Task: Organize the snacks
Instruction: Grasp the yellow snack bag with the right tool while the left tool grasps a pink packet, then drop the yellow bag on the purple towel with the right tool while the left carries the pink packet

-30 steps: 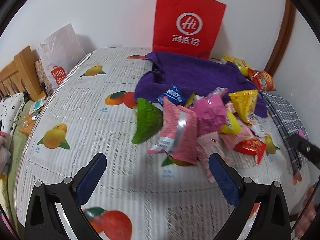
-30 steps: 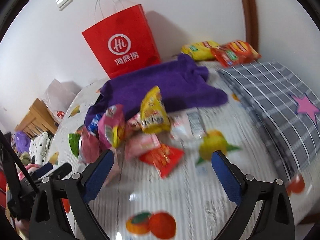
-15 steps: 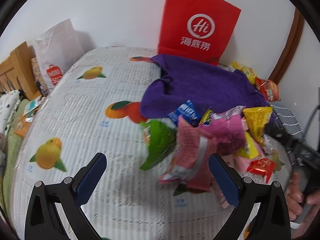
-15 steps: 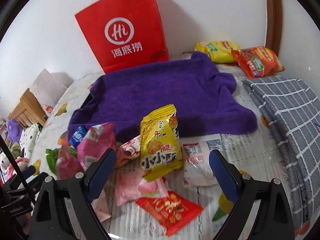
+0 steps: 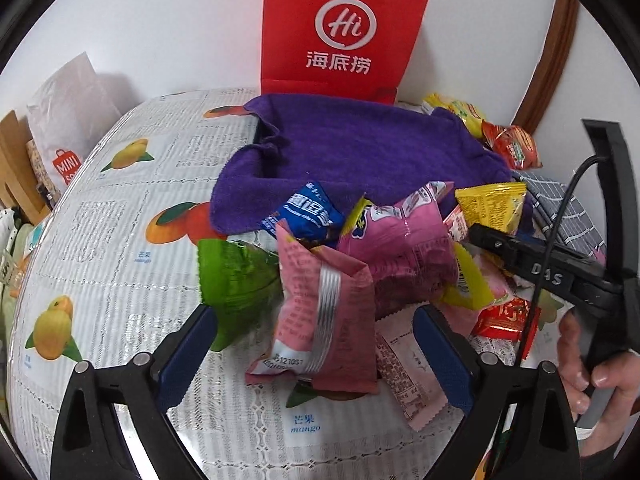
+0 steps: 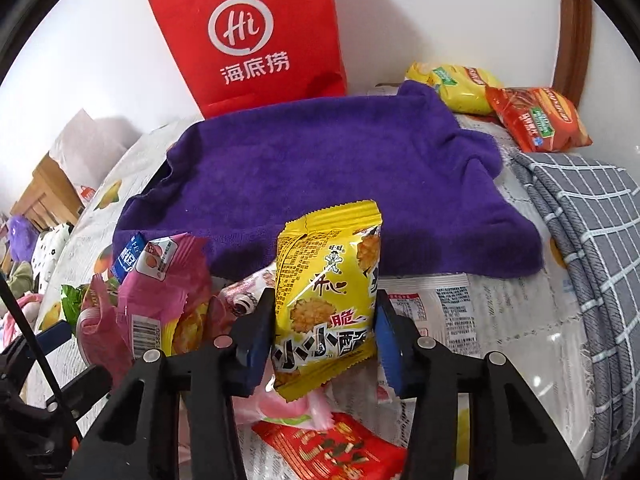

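A white wall (image 5: pixel 168 20) backs a fruit-print bedcover (image 5: pixel 104 240), with brown wooden trim (image 6: pixel 576 28) right.

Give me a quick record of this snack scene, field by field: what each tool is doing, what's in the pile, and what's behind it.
Right tool: closed on the yellow snack packet, pads on its two sides
Left tool: open, either side of the pink snack packet, not gripping
Pile: pink, green, blue, yellow and red packets heaped on the fruit-print tablecloth
Behind the pile: purple towel, nothing lying on it
Against the wall: red paper bag
Far right corner: yellow and orange chip bags
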{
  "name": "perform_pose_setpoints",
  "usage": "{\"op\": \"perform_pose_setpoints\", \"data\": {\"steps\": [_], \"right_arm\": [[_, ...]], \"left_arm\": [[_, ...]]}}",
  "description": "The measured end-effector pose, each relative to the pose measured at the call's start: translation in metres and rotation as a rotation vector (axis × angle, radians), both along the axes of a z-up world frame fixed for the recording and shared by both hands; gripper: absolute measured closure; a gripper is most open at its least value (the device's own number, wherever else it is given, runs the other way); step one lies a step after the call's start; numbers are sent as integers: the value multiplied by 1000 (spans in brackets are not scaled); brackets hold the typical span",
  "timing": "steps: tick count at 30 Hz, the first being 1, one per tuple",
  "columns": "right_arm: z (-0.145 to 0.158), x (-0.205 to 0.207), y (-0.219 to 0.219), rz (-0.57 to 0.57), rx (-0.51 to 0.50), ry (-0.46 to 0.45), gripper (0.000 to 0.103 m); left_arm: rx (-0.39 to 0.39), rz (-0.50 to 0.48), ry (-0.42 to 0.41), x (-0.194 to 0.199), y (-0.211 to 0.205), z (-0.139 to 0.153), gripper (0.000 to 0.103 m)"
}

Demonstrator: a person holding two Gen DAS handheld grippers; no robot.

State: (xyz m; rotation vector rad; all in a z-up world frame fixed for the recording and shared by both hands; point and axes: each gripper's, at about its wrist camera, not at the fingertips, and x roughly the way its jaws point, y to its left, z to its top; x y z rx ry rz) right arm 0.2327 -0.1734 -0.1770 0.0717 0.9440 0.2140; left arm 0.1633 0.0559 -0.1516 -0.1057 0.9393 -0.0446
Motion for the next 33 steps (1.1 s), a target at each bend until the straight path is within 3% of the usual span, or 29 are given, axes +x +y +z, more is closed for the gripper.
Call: {"op": "perform_pose_setpoints", "data": {"steps": [5,11,12,16,21,33], "right_arm": [[13,-16,-22,-32,57,-15,58],[26,-43,-42,-59,48,-47,58],[26,-47,-44,-60,43,-45,58],[16,-55,-42,-51,-5,-21,58],[6,-61,-44,-57,1,16,58],[49,-86,-43,-56,28,-32,58]], "left_arm": [[-23,2,20,6,-1,-6,27],[-56,14,41,11,-2,-12,47],[-58,18,39,11,-1,-13,55],[-86,29,39,9,3,-12,68],[-103,22,26,-2,6,1,70],[-76,-2,-36,-23,6,49,70]]}}
